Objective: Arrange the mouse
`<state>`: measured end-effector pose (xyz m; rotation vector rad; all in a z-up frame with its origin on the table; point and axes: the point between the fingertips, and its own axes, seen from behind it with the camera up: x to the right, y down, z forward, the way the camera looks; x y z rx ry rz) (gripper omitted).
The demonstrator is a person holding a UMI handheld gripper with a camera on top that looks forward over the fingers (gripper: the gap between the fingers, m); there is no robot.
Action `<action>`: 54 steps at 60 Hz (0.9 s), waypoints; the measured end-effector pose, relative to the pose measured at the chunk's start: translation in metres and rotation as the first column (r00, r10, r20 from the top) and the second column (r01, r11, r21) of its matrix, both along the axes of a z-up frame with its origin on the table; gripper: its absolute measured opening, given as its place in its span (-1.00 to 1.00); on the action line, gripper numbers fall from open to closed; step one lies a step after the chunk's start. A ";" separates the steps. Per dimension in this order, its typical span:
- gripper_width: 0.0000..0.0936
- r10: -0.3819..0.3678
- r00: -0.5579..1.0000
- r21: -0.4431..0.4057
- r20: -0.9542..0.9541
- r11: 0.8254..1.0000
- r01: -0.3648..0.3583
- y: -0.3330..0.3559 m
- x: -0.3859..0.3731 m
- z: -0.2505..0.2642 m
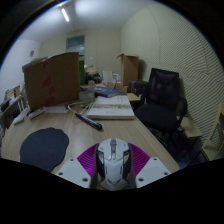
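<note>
Between the fingers at six o'clock, the mouse (113, 160) sits gripped, both pink pads pressing its flanks, long axis toward twelve. Gripper (113, 166) holds it; mouse pad (44, 148) lies at nine o'clock, near.

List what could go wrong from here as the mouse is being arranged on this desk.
1. The mouse sits between the hand-held gripper fingers; if the grip is loose, it could slip and drop onto the desk.
2. The mouse pad lies off to one side, so the mouse may be set down short of it.
3. The pen and the book ahead could get knocked.
</note>
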<state>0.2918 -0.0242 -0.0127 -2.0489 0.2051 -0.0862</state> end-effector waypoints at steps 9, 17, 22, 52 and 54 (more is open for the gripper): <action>-0.09 -0.032 0.998 0.011 0.052 0.999 0.031 -0.007 -0.007 0.057; -0.10 0.014 0.999 0.188 0.040 0.982 -0.021 0.011 -0.068 0.163; -0.10 0.059 0.997 0.252 0.042 0.965 -0.068 0.022 -0.122 0.188; -0.01 0.157 0.987 -0.111 -0.013 0.981 -0.158 0.041 -0.229 0.002; 0.04 0.165 0.986 -0.113 -0.024 0.980 -0.167 0.042 -0.230 0.002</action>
